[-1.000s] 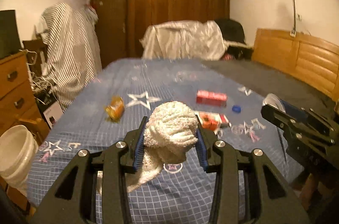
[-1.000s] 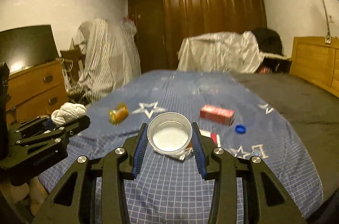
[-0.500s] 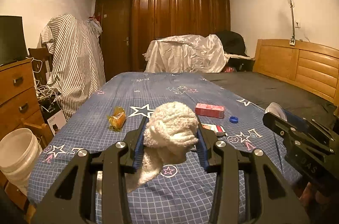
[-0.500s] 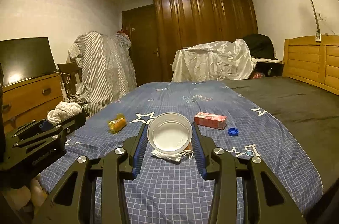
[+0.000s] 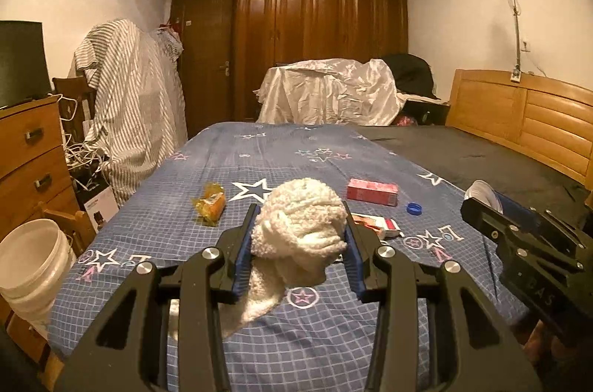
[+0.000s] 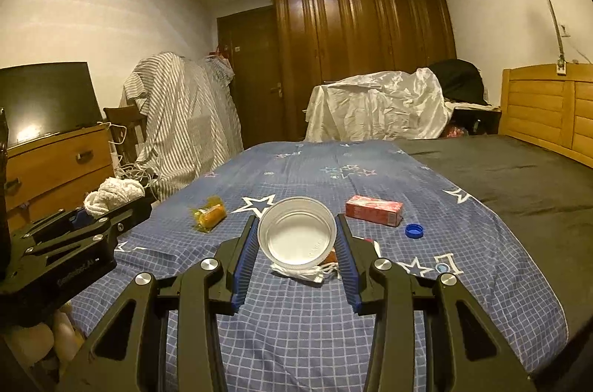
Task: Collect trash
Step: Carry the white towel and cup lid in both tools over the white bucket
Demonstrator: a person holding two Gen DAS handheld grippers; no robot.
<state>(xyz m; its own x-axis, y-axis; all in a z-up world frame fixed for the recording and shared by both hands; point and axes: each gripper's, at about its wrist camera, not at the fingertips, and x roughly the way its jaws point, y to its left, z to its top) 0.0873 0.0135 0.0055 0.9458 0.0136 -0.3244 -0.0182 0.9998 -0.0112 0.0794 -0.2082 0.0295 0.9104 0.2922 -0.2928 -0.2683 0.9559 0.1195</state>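
My left gripper (image 5: pixel 298 243) is shut on a crumpled white cloth (image 5: pixel 300 232) and holds it above the near end of the bed; the cloth also shows at the left of the right wrist view (image 6: pixel 113 193). My right gripper (image 6: pixel 296 243) is shut on a clear plastic cup (image 6: pixel 296 236), its mouth facing the camera. On the blue star-print bedspread (image 5: pixel 237 166) lie an orange wrapper (image 5: pixel 211 205), a red carton (image 5: pixel 372 191), a blue bottle cap (image 5: pixel 414 208), a red and white pack (image 5: pixel 378 225) and a white scrap (image 6: pixel 307 271).
A white bucket (image 5: pixel 27 262) stands on the floor at the bed's left, beside a wooden dresser (image 5: pixel 26 162). A striped cloth (image 5: pixel 129 106) hangs over a rack. The wardrobe (image 5: pixel 318 36) stands at the back. The wooden headboard (image 5: pixel 526 118) is at the right.
Both grippers have risen and tilted up, so the bed and its litter sit lower in each view. The grips on the cloth and the cup are unchanged.
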